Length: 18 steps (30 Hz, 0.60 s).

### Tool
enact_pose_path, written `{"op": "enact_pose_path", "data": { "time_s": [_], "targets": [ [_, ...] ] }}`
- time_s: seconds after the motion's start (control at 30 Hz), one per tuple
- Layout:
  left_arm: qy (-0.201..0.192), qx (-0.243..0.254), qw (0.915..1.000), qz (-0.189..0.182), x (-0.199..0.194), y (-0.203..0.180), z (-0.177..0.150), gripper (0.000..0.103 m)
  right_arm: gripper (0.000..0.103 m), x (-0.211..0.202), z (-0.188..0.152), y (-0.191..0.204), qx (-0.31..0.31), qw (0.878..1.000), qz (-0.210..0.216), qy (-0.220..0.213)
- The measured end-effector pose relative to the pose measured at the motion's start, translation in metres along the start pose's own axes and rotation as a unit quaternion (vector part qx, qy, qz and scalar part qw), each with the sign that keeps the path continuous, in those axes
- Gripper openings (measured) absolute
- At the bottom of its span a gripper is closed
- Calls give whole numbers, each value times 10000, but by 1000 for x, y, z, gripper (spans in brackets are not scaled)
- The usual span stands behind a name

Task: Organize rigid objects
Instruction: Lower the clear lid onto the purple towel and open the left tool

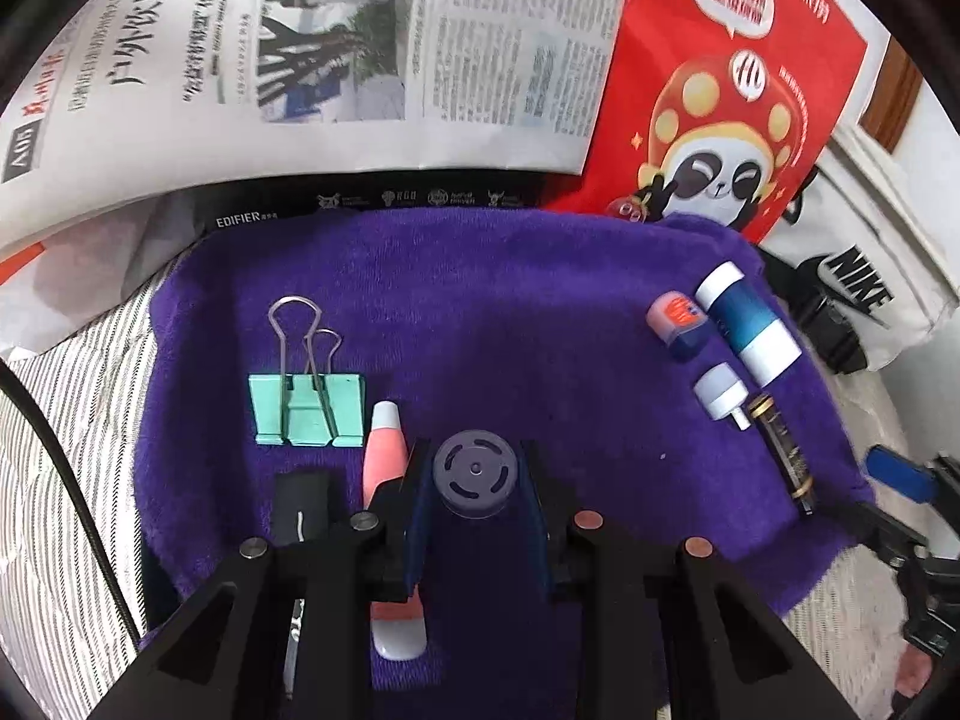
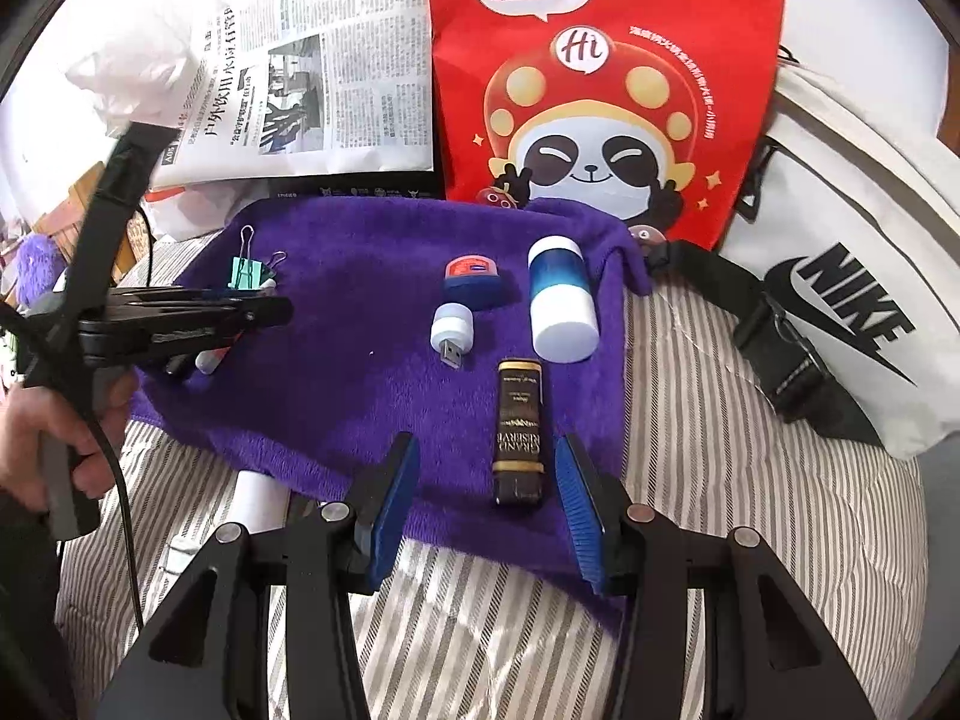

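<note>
On plush purple towel (image 1: 480, 300): left hand-held gripper (image 1: 477, 480) clamps round grey cap (image 1: 476, 471); right hand-held gripper (image 2: 486, 480) released.

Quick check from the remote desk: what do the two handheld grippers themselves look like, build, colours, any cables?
Both are matte black, angular plastic frames with triangular cut-outs and round metal pivot pins. The left gripper has dark navy finger pads and copper-toned pins on one side. The right gripper carries brighter blue, ribbed pads. In the right wrist view, the left unit shows a black pistol-style handle with a thin black cable trailing down.
</note>
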<state>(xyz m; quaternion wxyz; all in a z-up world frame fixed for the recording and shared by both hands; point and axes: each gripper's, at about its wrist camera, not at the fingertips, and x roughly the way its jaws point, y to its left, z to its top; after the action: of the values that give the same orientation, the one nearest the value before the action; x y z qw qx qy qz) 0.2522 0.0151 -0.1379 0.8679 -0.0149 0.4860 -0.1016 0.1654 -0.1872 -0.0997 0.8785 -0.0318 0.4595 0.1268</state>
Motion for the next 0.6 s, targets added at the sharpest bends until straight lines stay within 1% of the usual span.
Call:
{"op": "enact_pose_path", "data": {
  "time_s": [0.1, 0.27, 0.4, 0.6],
  "targets": [
    [-27, 102, 9998, 180, 2, -6, 1, 26, 47, -7, -4, 1, -35, 10000, -35, -48],
    [-48, 141, 9993, 338, 5, -10, 1, 26, 47, -18, -8, 7, -153, 9998, -36, -135],
    [-77, 270, 9982, 527, 8, -19, 0, 26, 47, -21, -14, 8, -144, 9998, 2, -111],
    [-47, 164, 9986, 497, 6, -25, -5, 29, 47, -20, -24, 3, 6, 10000, 50, 39]
  ]
}}
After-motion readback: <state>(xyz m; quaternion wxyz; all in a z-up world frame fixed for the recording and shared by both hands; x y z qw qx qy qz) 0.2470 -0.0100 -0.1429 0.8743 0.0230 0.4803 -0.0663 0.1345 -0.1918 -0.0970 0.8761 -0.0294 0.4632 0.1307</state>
